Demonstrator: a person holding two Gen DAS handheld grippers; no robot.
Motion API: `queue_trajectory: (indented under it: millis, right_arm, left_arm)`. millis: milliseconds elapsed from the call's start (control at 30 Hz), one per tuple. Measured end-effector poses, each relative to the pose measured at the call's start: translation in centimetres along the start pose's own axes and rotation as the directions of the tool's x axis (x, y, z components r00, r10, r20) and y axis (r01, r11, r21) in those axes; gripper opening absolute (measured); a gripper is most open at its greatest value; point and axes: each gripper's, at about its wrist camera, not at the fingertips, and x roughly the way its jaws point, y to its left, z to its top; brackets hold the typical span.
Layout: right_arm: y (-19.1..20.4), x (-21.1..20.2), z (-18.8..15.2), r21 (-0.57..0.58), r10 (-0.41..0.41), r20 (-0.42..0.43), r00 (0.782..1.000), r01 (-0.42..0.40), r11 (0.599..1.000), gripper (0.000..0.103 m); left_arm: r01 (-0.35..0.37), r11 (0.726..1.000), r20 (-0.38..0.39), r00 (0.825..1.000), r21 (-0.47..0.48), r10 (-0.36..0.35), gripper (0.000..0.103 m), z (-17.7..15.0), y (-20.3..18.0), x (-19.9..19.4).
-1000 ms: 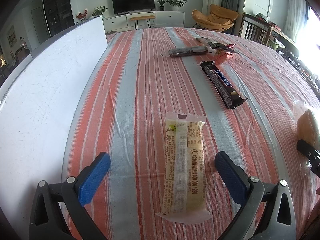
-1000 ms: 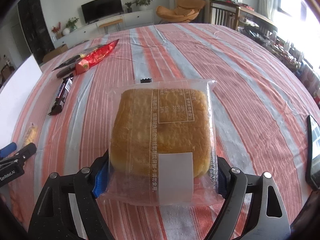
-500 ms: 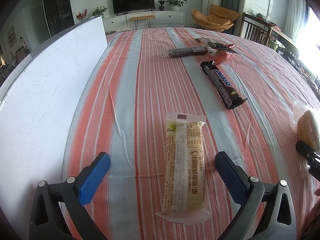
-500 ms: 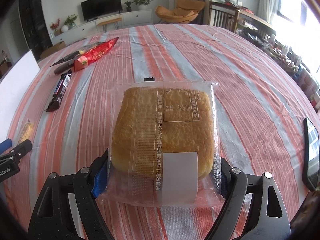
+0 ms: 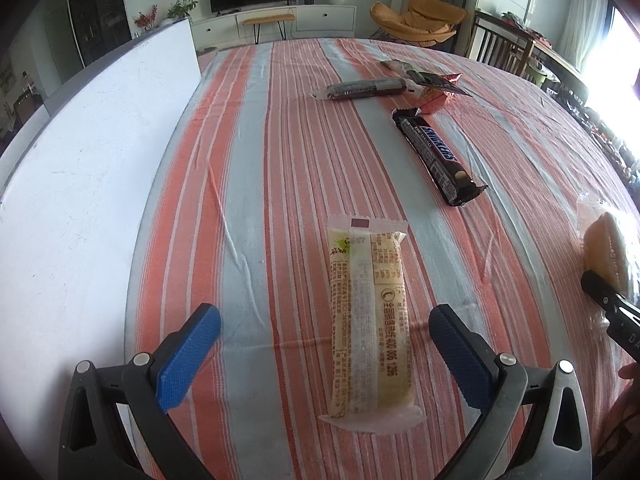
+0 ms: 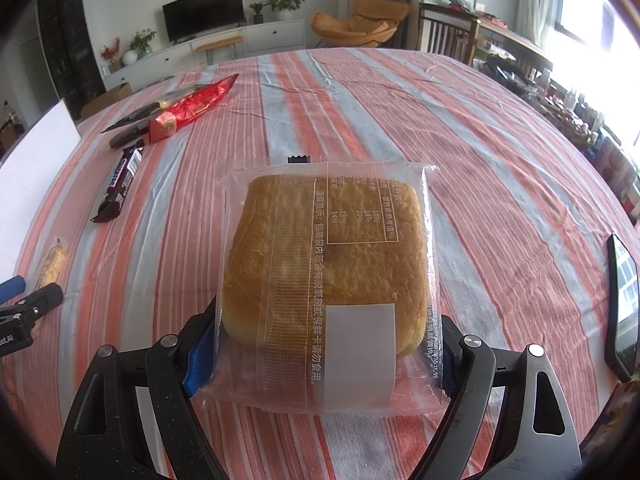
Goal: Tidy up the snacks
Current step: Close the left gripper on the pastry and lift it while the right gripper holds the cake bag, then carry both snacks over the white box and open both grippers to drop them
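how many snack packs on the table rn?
5: bread pack clamped in the right gripper; long cake pack between the open left gripper fingers; Snickers bar; dark stick pack; red pack. More may be hidden.

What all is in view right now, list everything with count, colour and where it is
bread pack: 1, golden bread in clear wrap, between the right tongs' fingers
long pastry pack: 1, pale yellow, on the cloth between the left tongs' open fingers
Snickers bar: 1, black-brown, further up the cloth
red snack bag: 1, red, far end of the snack group
dark stick pack: 1, dark, beside the red bag
phone: 1, black, right edge of the table
tablecloth: 1, orange and grey stripes
white board: 1, white, left side
left tongs: 1, black with blue pads, open
right tongs: 1, black with blue pads, shut on the bread pack
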Motion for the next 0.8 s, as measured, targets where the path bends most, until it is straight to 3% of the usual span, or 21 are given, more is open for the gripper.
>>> queue_trajectory:
  millis: [100, 267, 300, 367, 400, 467, 567, 700, 800]
  right_arm:
    - [0.0, 0.0, 0.0, 0.001, 0.000, 0.000, 1.000, 0.000, 1.000, 0.086]
    - [-0.7, -0.9, -0.4, 0.043, -0.024, 0.018, 1.000, 0.023, 0.999, 0.085]
    - [-0.9, -1.2, -0.4, 0.055, -0.029, 0.029, 0.999, 0.028, 0.998, 0.085]
    - [-1.4, -2.1, -0.6, 0.077, -0.009, 0.060, 0.998, 0.004, 0.997, 0.085]
    - [-1.6, -2.4, -0.6, 0.087, 0.004, 0.073, 0.997, -0.011, 0.996, 0.084]
    - [-1.8, -2.6, -0.6, 0.099, 0.033, 0.075, 0.997, -0.041, 0.994, 0.075]
    - [-2.4, -2.9, -0.6, 0.138, 0.093, 0.082, 0.992, -0.104, 0.985, 0.073]
    - [-3.7, -3.6, -1.0, 0.243, 0.244, 0.111, 0.963, -0.264, 0.933, 0.073]
    - [-3.2, -4.6, -1.5, 0.265, 0.315, 0.115, 0.942, -0.335, 0.904, 0.073]
  left_arm:
    - [0.023, 1.000, -0.033, 0.999, -0.007, -0.023, 0.103, -0.3, 0.1, -0.3]
    - [-0.013, 0.998, -0.028, 0.999, 0.063, 0.014, 0.097, -0.8, -1.5, -0.4]
    - [-0.005, 0.998, -0.017, 1.000, 0.069, 0.007, 0.087, -0.9, -1.8, -0.7]
    - [0.003, 0.996, 0.009, 1.000, 0.086, -0.004, 0.057, -0.9, -2.1, -1.4]
    - [0.007, 0.996, 0.015, 1.000, 0.093, -0.008, 0.028, -0.9, -2.2, -1.6]
    - [0.030, 0.997, 0.001, 1.000, 0.070, -0.030, 0.029, -0.8, -1.8, -2.0]
    - [0.093, 0.996, 0.014, 0.996, 0.016, -0.094, 0.028, -1.1, -0.8, -3.5]
    - [0.186, 0.982, 0.066, 0.980, 0.005, -0.186, 0.028, -1.7, -0.3, -7.7]
    - [0.216, 0.976, 0.122, 0.969, 0.008, -0.216, 0.029, -2.2, 0.3, -11.2]
